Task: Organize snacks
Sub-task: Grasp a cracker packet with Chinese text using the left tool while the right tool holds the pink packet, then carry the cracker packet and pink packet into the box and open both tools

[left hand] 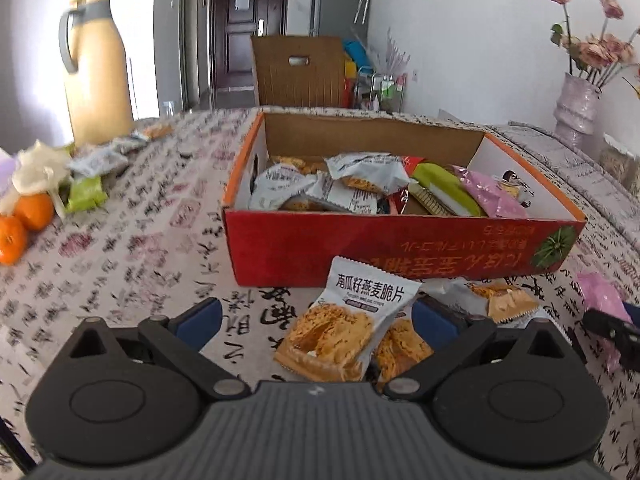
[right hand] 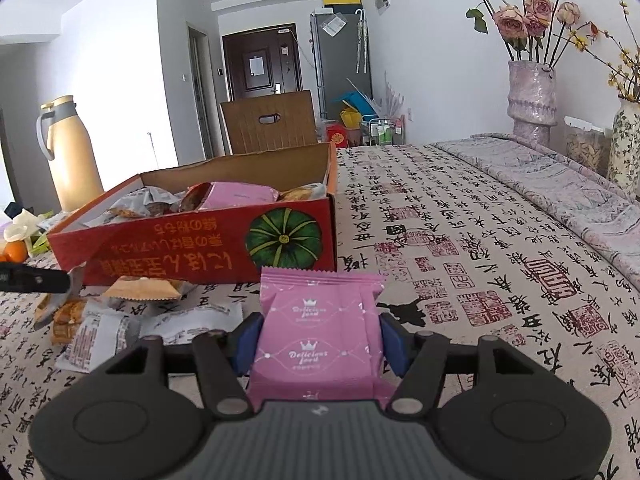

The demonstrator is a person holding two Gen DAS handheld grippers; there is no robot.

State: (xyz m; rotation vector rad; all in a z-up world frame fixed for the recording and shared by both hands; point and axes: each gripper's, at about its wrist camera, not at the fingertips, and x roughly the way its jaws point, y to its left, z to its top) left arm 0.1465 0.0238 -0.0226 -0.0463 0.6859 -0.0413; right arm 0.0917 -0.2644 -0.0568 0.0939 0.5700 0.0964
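Note:
A red cardboard box (left hand: 400, 240) (right hand: 180, 248) holds several snack packets, white, green and pink. My left gripper (left hand: 316, 318) stands open just in front of it. A white oat-crisp packet (left hand: 352, 320) stands tilted between its fingers, close by the right pad (left hand: 434, 322) and well apart from the left pad. More oat-crisp packets (left hand: 504, 300) (right hand: 120, 332) lie beside it at the foot of the box. My right gripper (right hand: 320, 344) is shut on a pink packet (right hand: 320, 320) held upright, with a blue pad pressing each side. That pink packet (left hand: 600, 292) also shows at the right edge of the left wrist view.
A tan thermos jug (left hand: 96, 76) (right hand: 68, 152), oranges (left hand: 24, 224) and several loose packets (left hand: 92, 168) sit at the table's left. A pink vase of flowers (left hand: 580, 104) (right hand: 532, 96) stands at the far right. Behind the box is a brown cardboard panel (left hand: 296, 72).

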